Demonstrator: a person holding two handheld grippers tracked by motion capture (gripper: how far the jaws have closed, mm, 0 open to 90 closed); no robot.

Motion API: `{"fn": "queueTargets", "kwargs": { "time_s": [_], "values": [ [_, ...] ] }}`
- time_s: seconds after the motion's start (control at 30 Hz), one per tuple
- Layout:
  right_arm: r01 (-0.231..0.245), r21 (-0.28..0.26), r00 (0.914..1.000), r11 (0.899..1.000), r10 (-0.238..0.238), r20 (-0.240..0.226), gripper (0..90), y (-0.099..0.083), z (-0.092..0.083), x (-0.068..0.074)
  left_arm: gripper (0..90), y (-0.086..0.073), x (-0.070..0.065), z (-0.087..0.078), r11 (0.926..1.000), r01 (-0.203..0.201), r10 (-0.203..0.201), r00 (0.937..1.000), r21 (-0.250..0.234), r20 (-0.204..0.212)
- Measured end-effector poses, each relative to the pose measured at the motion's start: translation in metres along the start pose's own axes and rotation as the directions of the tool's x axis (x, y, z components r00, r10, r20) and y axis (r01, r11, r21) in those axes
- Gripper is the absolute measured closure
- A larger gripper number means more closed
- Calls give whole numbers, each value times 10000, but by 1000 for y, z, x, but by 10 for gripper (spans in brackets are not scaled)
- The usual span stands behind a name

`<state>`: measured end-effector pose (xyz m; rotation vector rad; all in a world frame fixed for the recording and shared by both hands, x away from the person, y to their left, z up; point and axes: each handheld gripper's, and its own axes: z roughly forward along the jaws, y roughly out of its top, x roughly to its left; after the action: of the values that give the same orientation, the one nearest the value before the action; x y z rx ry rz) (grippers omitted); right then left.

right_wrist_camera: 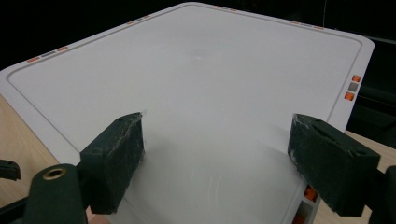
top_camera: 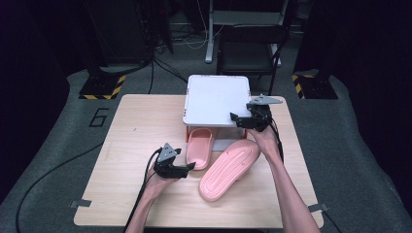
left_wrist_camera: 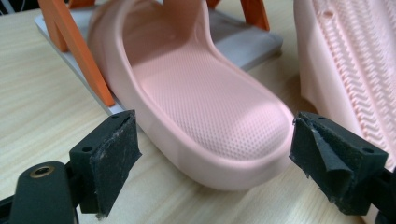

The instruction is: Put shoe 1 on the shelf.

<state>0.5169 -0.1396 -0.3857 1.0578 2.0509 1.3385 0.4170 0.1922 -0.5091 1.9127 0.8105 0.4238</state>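
Two pink slippers lie on the wooden table [top_camera: 121, 160] that I work over. The upright slipper [top_camera: 200, 147] rests with its toe pushed under a small rack [top_camera: 217, 99], a white flat top carried on orange legs [left_wrist_camera: 79, 51], toward the far side of the table. Its heel points near, toward my left gripper [top_camera: 190, 167]. The overturned slipper [top_camera: 228, 170] lies sole up just right of the first, angled from near left to far right, its ribbed tread facing upward.

In the left gripper view, my left gripper's jaws stand wide apart and released, one on each side of the upright slipper's heel [left_wrist_camera: 224, 154], touching nothing that I can see; the pads [left_wrist_camera: 112, 154] are worn and frayed. The heel sits between them, just beyond the tips.

My right gripper [top_camera: 240, 119] hangs over the near right corner of the rack's top. In the right gripper view its jaws are likewise spread and grasp nothing, with the white top [right_wrist_camera: 201, 93] lying below and between them. I cannot tell whether they touch that surface.
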Motion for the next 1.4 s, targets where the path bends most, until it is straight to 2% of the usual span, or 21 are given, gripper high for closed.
{"fn": "queueTargets", "kwargs": {
  "time_s": [0.07, 0.2, 0.33, 0.4, 0.47, 0.57, 0.67, 0.7, 0.73, 0.83, 0.87, 0.97, 1.03, 1.07, 1.17, 1.3, 1.33, 1.37, 1.4],
  "values": [
    [59, 26, 10000, 10000, -58, -18, 171, 1, 1, 0, 149, -1, -1, 2, 9998, 5, -7, 9999, 201, 114],
    [82, 193, 9999, 9998, -81, -72, 169, 2, -1, -2, 147, -5, -2, 7, 9970, -303, 298, 9995, 716, 81],
    [70, 187, 10000, 9998, -69, -24, 169, 2, 0, -1, 149, -5, -3, 13, 9972, -249, 243, 9997, 712, 103],
    [49, 106, 10000, 9999, -49, -16, 168, 1, 0, -1, 153, -3, -4, 17, 9976, -263, 272, 9995, 646, -130],
    [30, 147, 10000, 9999, -30, -2, 168, 2, 1, 0, 155, 0, -4, 21, 9993, -55, 69, 9992, 372, -382],
    [32, 157, 10000, 9999, -32, -4, 168, 2, 0, -1, 160, 7, -2, 29, 9988, -127, 171, 9953, 469, -951],
    [58, 149, 10000, 9999, -57, -34, 169, 1, -1, -2, 162, 9, 0, 35, 9992, -12, 57, 9939, 408, -1097],
    [66, 171, 10000, 9998, -66, -34, 169, 1, -1, -2, 164, 12, 2, 45, 9994, 244, -208, 9917, 265, -1272],
    [56, 116, 10000, 9999, -56, -36, 169, 1, -1, -2, 164, 14, 3, 47, 9989, 324, -276, 9915, 353, -1272],
    [66, 172, 10000, 9998, -66, -29, 169, 1, -1, -2, 169, 19, 7, 57, 9984, 511, -465, 9847, 229, -1677],
    [65, 170, 10000, 9998, -65, -25, 169, 1, -1, -2, 169, 20, 9, 59, 9985, 489, -438, 9842, 258, -1715],
    [64, 159, 10000, 9999, -64, -28, 169, 1, -1, -2, 169, 20, 13, 65, 9966, 809, -771, 9794, 131, -1864],
    [65, 150, 10000, 9999, -64, -37, 169, 1, -1, -2, 169, 21, 15, 66, 9963, 824, -761, 9783, 246, -1926],
    [71, 161, 10000, 9998, -71, -32, 169, 1, -1, -2, 169, 21, 16, 68, 9963, 849, -806, 9762, 125, -2014],
    [78, 164, 10000, 9998, -77, -44, 170, 1, -1, -2, 165, 22, 17, 69, 9974, 696, -649, 9792, 180, -1923],
    [87, 164, 9999, 9998, -87, -52, 169, 1, -1, -2, 169, 22, 15, 67, 9971, 721, -662, 9788, 239, -1938],
    [90, 142, 9999, 9999, -89, -70, 169, 1, -1, -2, 169, 22, 14, 63, 9980, 628, -601, 9838, 104, -1688],
    [98, 149, 9999, 9998, -97, -73, 169, 1, -1, -2, 168, 22, 13, 60, 9982, 602, -587, 9858, 42, -1575],
    [95, 137, 9999, 9999, -94, -73, 169, 1, -1, -2, 167, 22, 11, 56, 9976, 647, -674, 9868, -229, -1471]
  ]
}}
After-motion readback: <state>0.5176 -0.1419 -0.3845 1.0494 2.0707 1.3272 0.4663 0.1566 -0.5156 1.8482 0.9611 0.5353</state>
